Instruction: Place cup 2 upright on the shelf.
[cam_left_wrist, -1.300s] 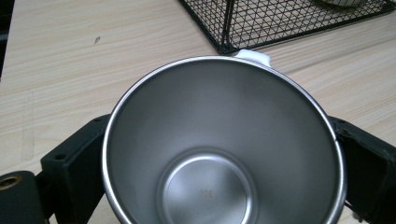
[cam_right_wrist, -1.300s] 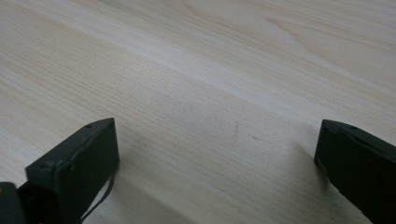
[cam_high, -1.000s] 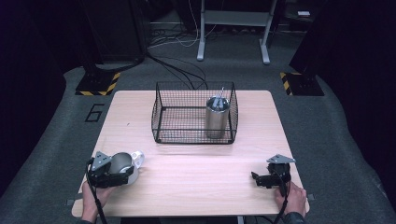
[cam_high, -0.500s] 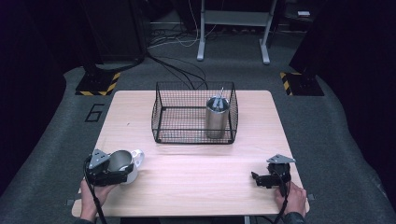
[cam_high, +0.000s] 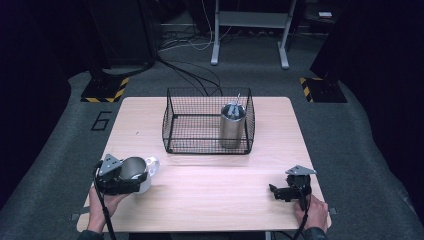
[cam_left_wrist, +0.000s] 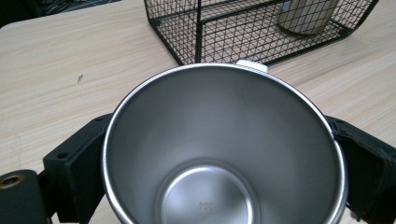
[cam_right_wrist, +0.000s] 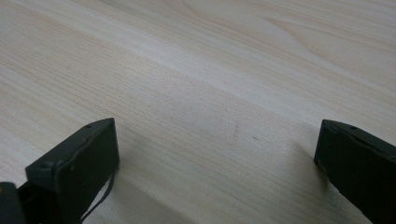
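Observation:
A steel mug (cam_high: 134, 171) with a white handle (cam_high: 152, 165) is at the table's front left, and my left gripper (cam_high: 128, 179) is shut on it, one black jaw on each side. The left gripper view looks straight down into the empty mug (cam_left_wrist: 224, 154), with the left gripper (cam_left_wrist: 219, 168) clamping its wall. At the front right, my right gripper (cam_high: 280, 192) rests low on the wood. Its jaws stand wide apart over bare table in the right gripper view, where the right gripper (cam_right_wrist: 217, 158) holds nothing.
A black wire basket (cam_high: 172, 120) stands at the table's middle back with a tall steel tumbler (cam_high: 232, 125) upright in its right end. The left gripper view shows the basket (cam_left_wrist: 219, 28) and tumbler (cam_left_wrist: 306, 14) just beyond the mug. Dark floor with cables surrounds the table.
My left gripper has carried the mug slightly forward and to the right. The right gripper has stayed where it was.

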